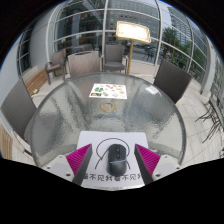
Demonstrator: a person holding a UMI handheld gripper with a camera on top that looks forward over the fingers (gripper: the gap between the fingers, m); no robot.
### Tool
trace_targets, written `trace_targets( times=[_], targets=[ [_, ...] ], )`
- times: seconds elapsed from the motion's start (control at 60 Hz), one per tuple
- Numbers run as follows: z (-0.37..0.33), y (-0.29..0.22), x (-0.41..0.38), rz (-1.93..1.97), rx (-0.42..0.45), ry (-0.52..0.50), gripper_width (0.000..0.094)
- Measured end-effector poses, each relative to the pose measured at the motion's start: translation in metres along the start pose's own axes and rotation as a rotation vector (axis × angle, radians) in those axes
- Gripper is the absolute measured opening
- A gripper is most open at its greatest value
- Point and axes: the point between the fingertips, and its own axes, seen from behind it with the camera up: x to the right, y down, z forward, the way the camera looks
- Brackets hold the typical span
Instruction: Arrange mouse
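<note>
A dark grey computer mouse (113, 157) lies on a white sheet (113, 168) with a drawn outline and black characters, on a round glass table (70, 110). My gripper (113, 159) is open, and the mouse stands between the two pink pads (80, 158) with a gap on each side. The mouse rests on the sheet on its own.
A small printed card (108, 91) with green marks lies at the far side of the table. Several chairs (172, 80) stand around the table. A wooden board (133, 30) and glass walls stand beyond.
</note>
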Motion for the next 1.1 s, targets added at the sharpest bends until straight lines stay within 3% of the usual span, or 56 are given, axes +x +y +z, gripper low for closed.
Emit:
trace_targets(
  times=[0.217, 0.483, 0.833, 1.1],
  targets=[
    [-0.106, -0.036, -0.02, 0.04, 0.129, -0.016, 0.0858],
    [-0.183, -0.026, -0.03, 0.075, 0.207, -0.018, 0.0855],
    [-0.216, 0.032, -0.041, 0.033, 0.168, -0.01, 0.0858],
    [-0.227, 0.031, -0.036, 0.022, 0.186, 0.0, 0.0857]
  ],
)
